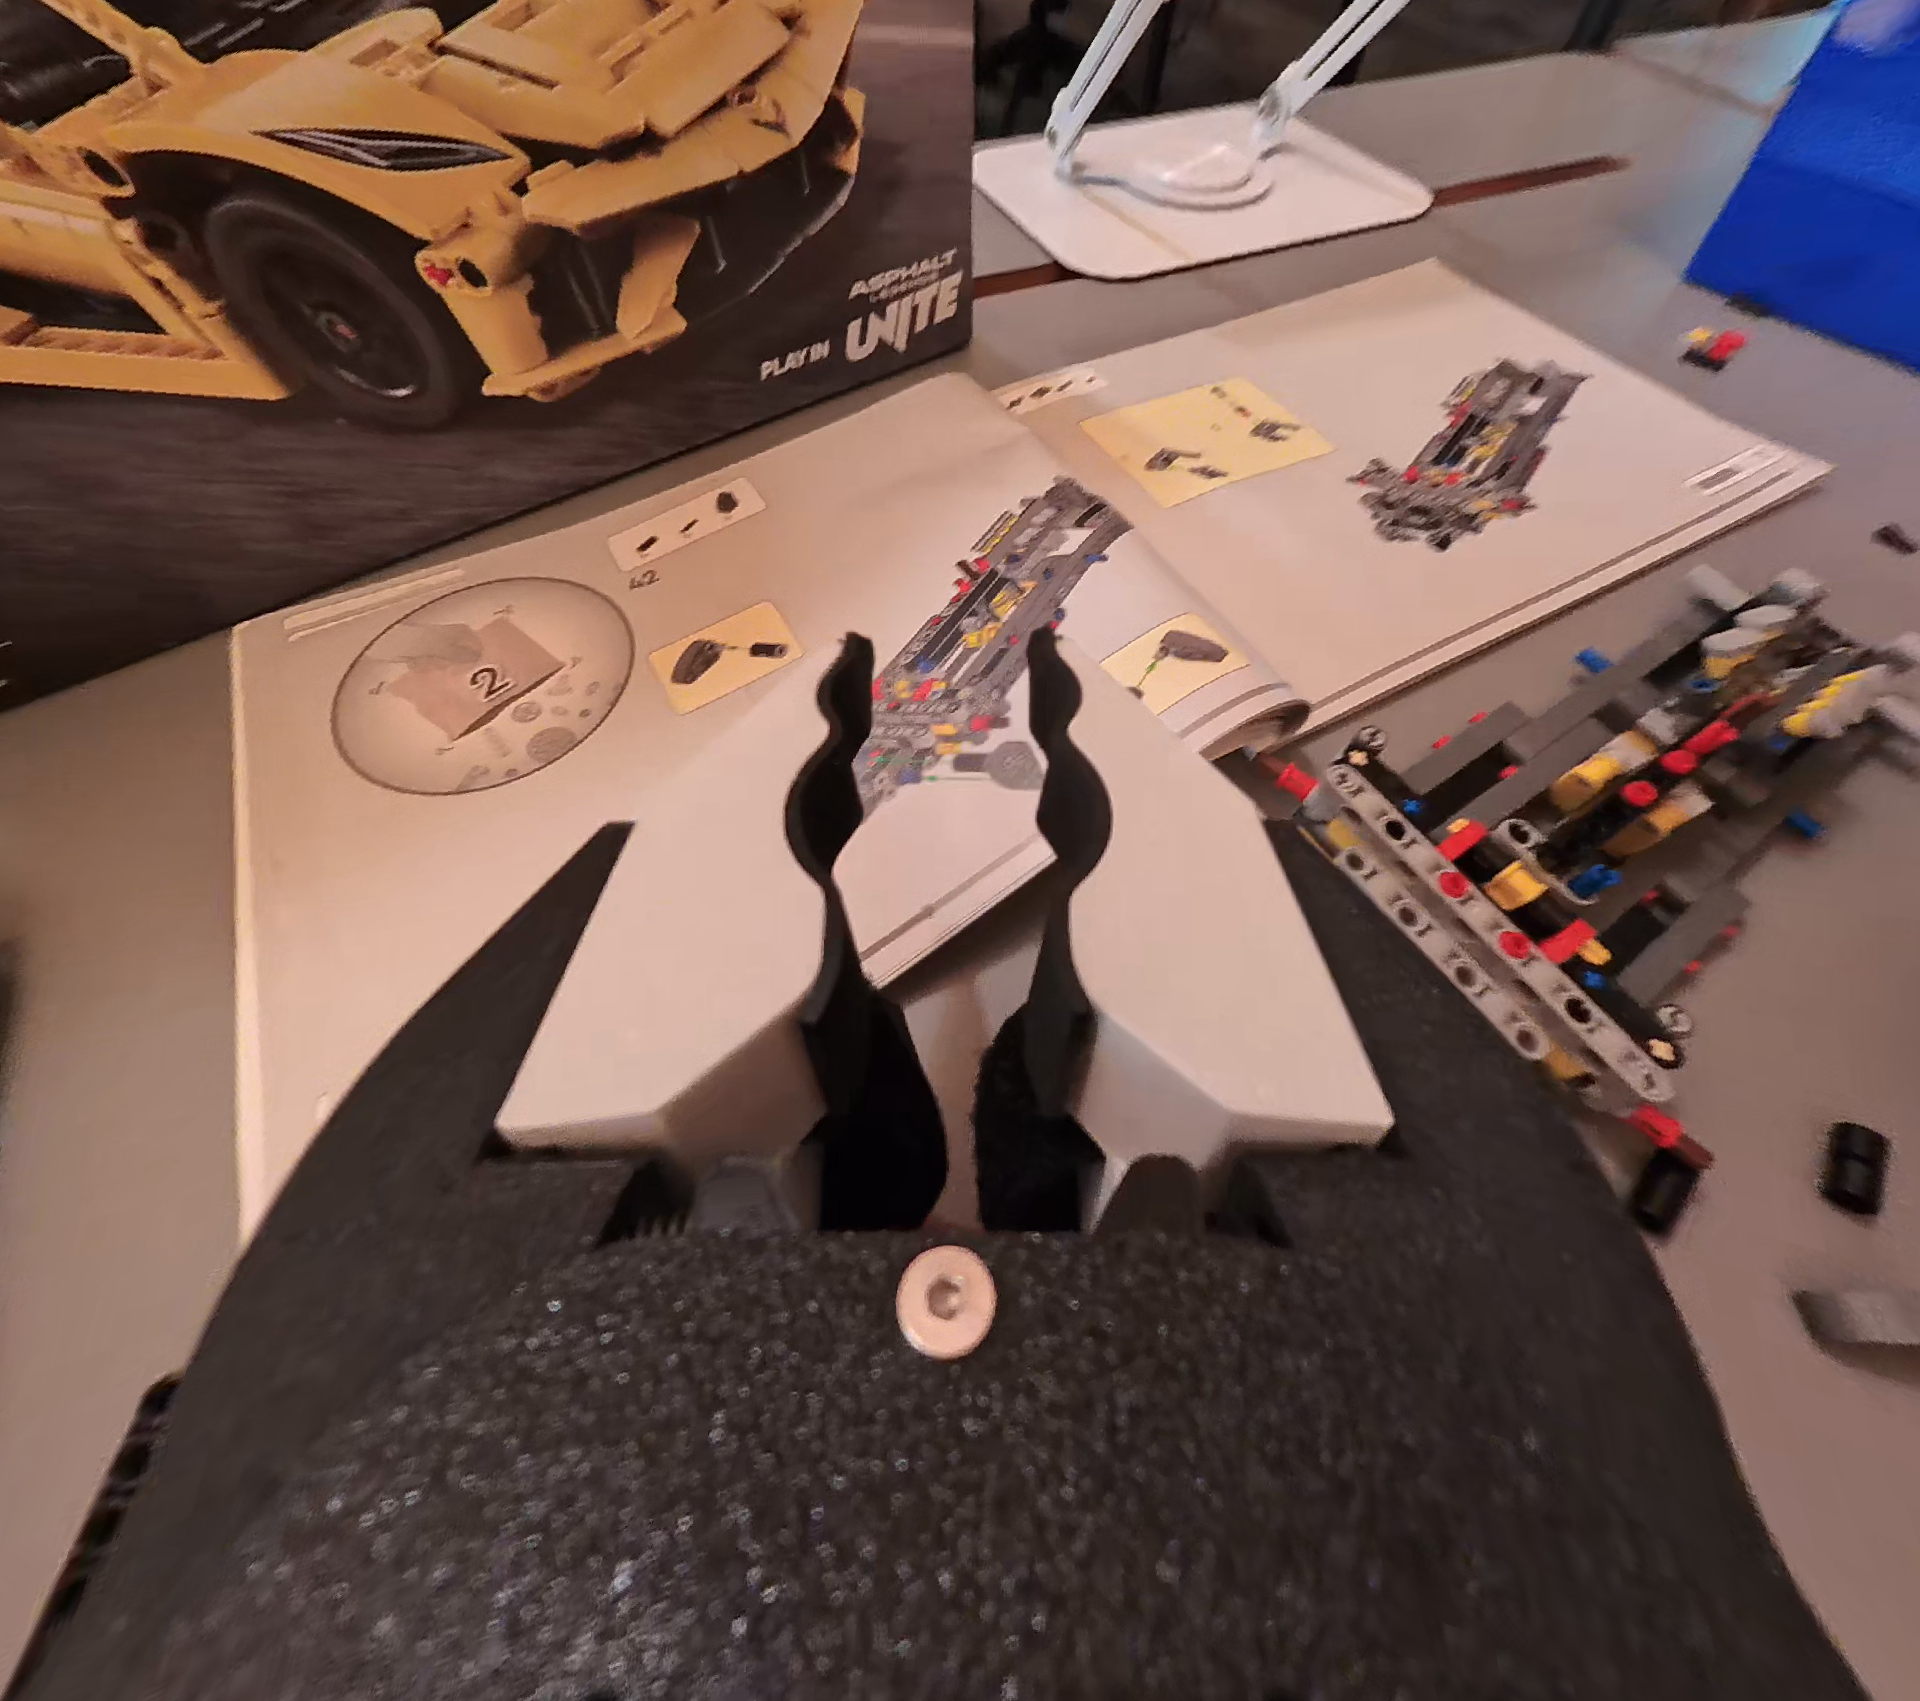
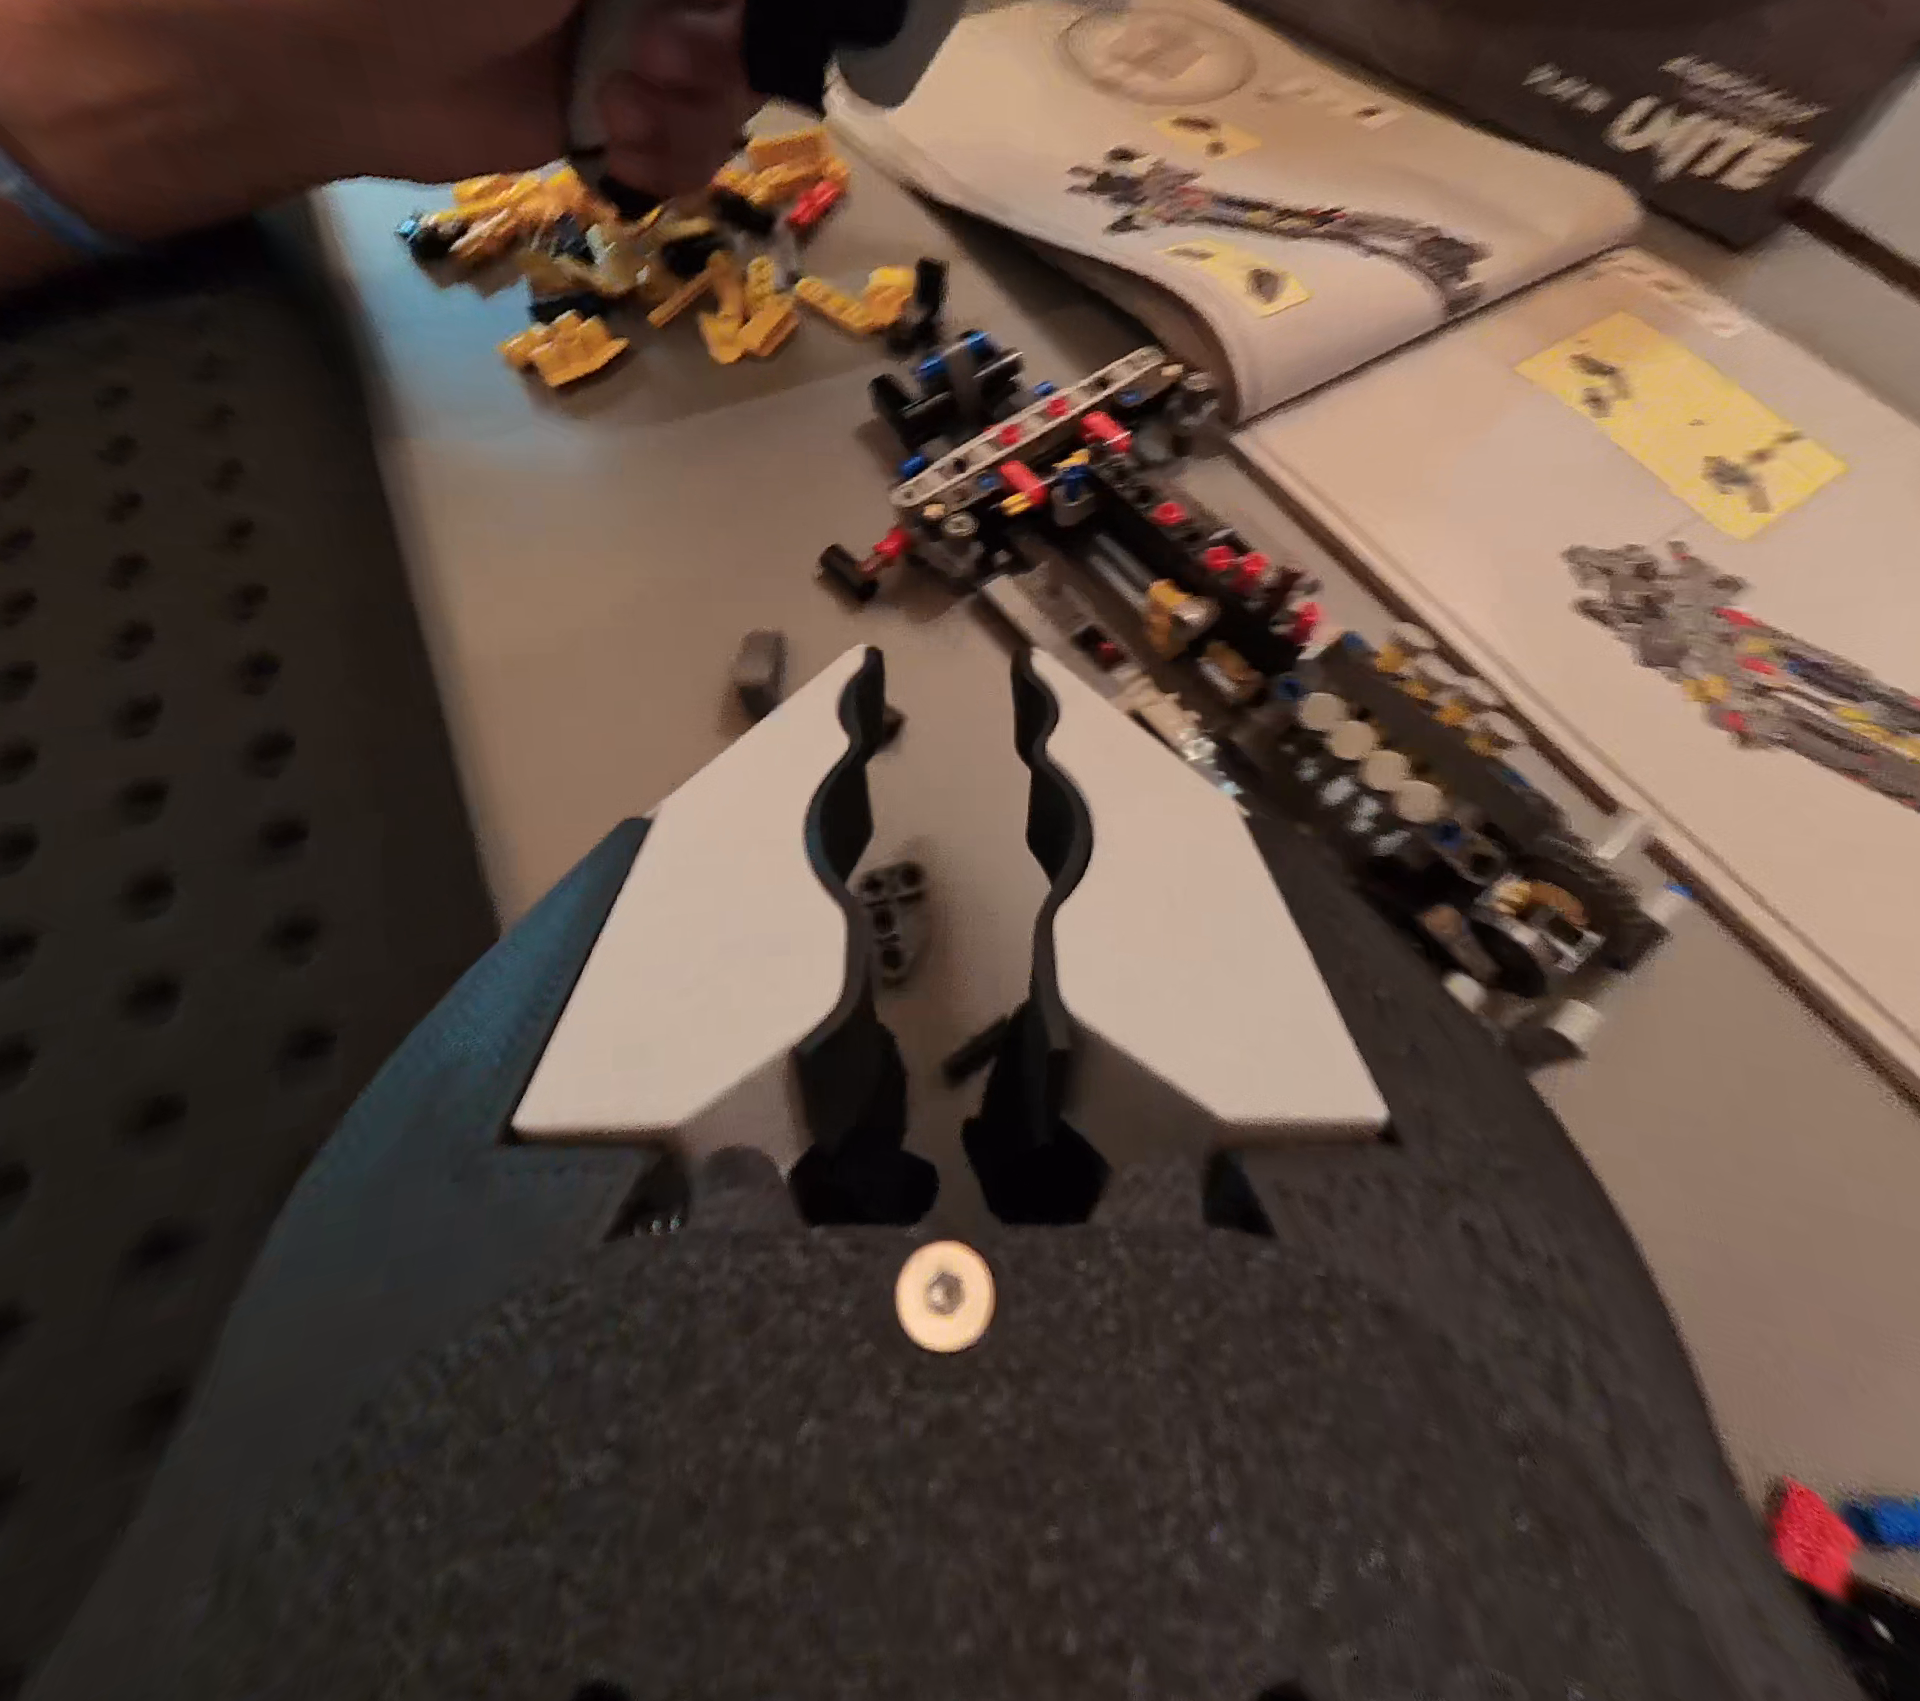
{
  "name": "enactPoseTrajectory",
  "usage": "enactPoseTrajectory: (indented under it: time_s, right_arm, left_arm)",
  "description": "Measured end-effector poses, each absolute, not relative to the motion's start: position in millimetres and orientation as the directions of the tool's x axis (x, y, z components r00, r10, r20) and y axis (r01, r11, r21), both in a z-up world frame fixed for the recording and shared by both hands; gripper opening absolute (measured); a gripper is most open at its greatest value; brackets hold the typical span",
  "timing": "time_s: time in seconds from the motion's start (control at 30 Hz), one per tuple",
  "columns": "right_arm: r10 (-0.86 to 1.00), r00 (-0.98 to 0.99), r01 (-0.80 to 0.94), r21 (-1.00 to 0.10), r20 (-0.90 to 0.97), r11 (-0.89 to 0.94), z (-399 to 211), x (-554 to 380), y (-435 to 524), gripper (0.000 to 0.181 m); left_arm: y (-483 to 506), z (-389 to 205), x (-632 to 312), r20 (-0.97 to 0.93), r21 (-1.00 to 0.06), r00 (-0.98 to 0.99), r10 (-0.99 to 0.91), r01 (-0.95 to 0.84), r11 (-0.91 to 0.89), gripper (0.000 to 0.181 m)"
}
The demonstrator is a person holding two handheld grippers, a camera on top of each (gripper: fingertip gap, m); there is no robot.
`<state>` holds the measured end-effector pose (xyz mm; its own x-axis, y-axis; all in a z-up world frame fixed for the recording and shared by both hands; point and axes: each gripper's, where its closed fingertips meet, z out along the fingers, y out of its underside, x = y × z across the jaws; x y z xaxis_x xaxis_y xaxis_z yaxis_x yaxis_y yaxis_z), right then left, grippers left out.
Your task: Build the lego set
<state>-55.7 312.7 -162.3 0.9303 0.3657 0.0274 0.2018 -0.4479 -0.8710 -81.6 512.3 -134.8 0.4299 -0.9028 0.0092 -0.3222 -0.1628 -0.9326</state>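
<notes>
Right gripper [image 2: 948, 695]: jaws parted, nothing held, hovering low over the grey tabletop [image 2: 623, 571]. Between its black wavy fingers [image 2: 847, 820] a small dark grey perforated connector piece [image 2: 894, 908] lies loose on the table, which suggests it is the next pick; a small grey block [image 2: 758, 664] sits just past the left fingertip. Left gripper [image 1: 951, 664]: likewise parted and empty, poised above the open paper instruction booklet [image 1: 416, 872], probably so the wrist camera can take in the step diagrams. The task's thing, a long partly built chassis of grey beams with red, blue and yellow pins [image 2: 1143, 571], lies flat on the table just beside the booklet, its near end touching or tucked against the booklet's curled page edge, presumably kept there for comparison with the printed drawings. Farther off, a heap of loose yellow and black bricks [image 2: 665, 259] lies under the person's hand [image 2: 312, 20]. Behind stands the set's dark cardboard box showing a yellow car [image 1: 416, 93], beside it a white stand [image 1: 1195, 197].
</notes>
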Motion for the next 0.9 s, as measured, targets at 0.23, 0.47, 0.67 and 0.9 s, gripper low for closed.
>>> enactPoseTrajectory:
  time_s: [0.23, 0.47, 0.67, 0.9]
  right_arm:
    - [0.466, 0.883, 0.316, -0.810, 0.060, -0.494, -177, -102, 310, 0.027]
    - [0.463, 0.869, 0.439, -0.707, 0.176, -0.555, -201, -98, 313, 0.010]
    - [0.420, 0.904, 0.215, -0.765, -0.079, -0.607, -187, -94, 313, 0.007]
    - [0.479, 0.642, -0.264, -0.760, -0.598, -0.595, -126, -97, 296, 0.006]
  left_arm:
    - [490, -120, -72, 0.098, -0.957, 0.302, -0.948, -0.232, -0.173, 0.030]
    - [473, -94, -69, 0.165, -0.975, 0.197, -0.966, -0.113, -0.189, 0.031]
    - [415, -86, -66, 0.297, -0.947, -0.132, -0.946, -0.171, -0.273, 0.029]
    - [305, -118, -93, 0.386, -0.879, -0.571, -0.724, -0.466, -0.101, 0.047]
